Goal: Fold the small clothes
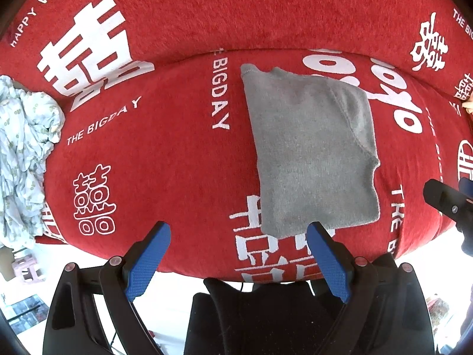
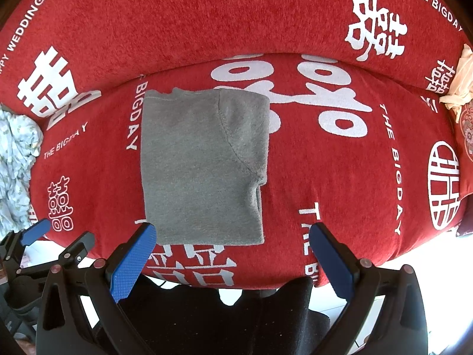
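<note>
A small grey knit garment [image 1: 310, 153] [image 2: 204, 165] lies folded into a rectangle on the red sofa seat [image 1: 177, 162] [image 2: 325, 177]. My left gripper [image 1: 238, 233] is open with nothing between its blue pads, hovering over the seat's front edge; its right fingertip overlaps the garment's near left corner in the image. My right gripper [image 2: 233, 233] is open too and holds nothing, level with the garment's near edge, its left fingertip by the near left corner. The right gripper [image 1: 449, 198] shows at the left wrist view's right edge, and the left gripper [image 2: 44, 236] at the right wrist view's lower left.
A crumpled pale floral cloth [image 1: 20, 153] [image 2: 14, 159] lies at the seat's left end. A cream cloth [image 2: 461, 80] rests at the right end near a patterned cushion [image 2: 467, 130]. The red backrest [image 1: 236, 9] rises behind. Dark trousers [image 1: 266, 319] and pale floor lie below the seat edge.
</note>
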The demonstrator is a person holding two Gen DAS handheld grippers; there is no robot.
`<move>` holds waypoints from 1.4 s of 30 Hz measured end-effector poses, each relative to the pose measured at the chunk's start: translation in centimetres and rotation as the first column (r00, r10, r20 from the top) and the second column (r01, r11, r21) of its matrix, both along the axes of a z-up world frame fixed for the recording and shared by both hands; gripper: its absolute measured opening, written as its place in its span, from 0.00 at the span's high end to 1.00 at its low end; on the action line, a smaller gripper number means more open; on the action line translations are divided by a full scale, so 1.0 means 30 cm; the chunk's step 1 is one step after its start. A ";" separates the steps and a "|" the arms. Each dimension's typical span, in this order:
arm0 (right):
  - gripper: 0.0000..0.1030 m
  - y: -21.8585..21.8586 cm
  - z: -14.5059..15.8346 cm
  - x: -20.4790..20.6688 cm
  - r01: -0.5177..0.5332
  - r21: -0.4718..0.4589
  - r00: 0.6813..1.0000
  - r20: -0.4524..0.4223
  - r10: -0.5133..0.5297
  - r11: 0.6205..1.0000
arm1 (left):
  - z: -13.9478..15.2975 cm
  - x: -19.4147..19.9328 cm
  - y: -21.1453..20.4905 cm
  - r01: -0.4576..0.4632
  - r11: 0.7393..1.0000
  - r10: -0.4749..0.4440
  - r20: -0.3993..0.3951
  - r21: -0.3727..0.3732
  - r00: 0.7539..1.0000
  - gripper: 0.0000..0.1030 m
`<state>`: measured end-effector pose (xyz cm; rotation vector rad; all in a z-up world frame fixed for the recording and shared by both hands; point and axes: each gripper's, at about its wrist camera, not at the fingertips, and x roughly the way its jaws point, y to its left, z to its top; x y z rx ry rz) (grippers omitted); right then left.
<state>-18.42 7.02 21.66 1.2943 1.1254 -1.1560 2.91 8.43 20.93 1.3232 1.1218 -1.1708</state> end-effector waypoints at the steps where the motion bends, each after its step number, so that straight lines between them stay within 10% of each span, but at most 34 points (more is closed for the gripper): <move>1: 0.00 -0.002 0.000 0.002 -0.003 0.000 1.000 0.000 0.003 1.000 | 0.000 0.000 0.000 0.000 1.000 0.000 0.000 0.001 1.000 0.09; 42: 0.00 0.008 0.011 0.011 -0.015 -0.022 1.000 -0.022 0.014 1.000 | -0.004 0.008 0.038 -0.064 0.998 0.064 0.008 -0.003 0.998 0.09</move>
